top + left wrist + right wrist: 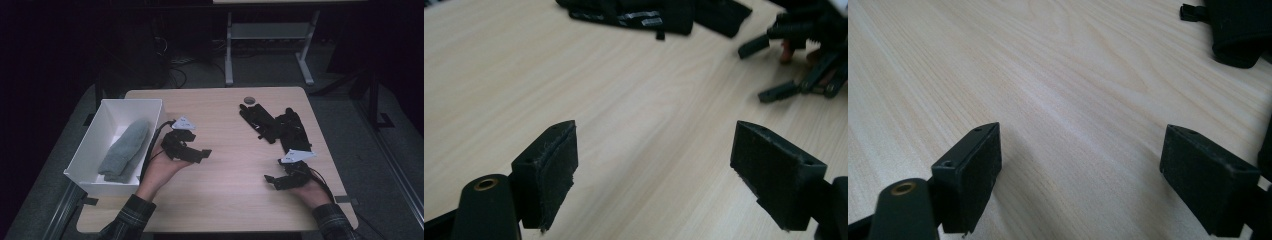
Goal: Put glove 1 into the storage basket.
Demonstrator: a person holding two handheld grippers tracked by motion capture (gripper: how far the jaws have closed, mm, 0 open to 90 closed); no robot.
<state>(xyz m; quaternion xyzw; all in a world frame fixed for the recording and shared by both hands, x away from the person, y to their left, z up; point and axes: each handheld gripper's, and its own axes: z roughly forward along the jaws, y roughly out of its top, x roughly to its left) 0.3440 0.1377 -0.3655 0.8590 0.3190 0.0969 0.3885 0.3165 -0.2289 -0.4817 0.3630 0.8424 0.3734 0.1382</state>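
Quick pass from my remote seat: the job in hand looks like sorting cloth things into the white open-top rectangular plastic bin [150, 107] at the counter's left edge, where a grey folded towel-like cloth [125, 149] already lies inside. Next in line, I judge, is the pile of black fabric pieces with straps and buckles [275, 125], lying flat on the far right part of the light wood-grain counter [225, 195], well apart from the bin. Left hand-held gripper [192, 150] is released, jaws wide with nothing between them, hovering just beside the bin's right wall and pointing toward the middle; its own view shows bare wood under the pads and the black pile [654, 15] ahead. Right hand-held gripper [280, 181] is also released and empty, low over the counter near the front right, just short of the pile; its view catches a corner of black fabric [1240, 30] top right. To do the step well I'd bring one gripper in low over the nearest edge of the fabric, pinch a single layer plus strap, and lift straight before carrying. Loose straps could drag the neighbouring piece, so I'd steady it with the other gripper. Room: the middle of the counter is open, a good lane to the bin. The pile sits near the right and far edges, so no sweeping outward. A small dark round disc [248, 99] lies by the far edge; avoid it.
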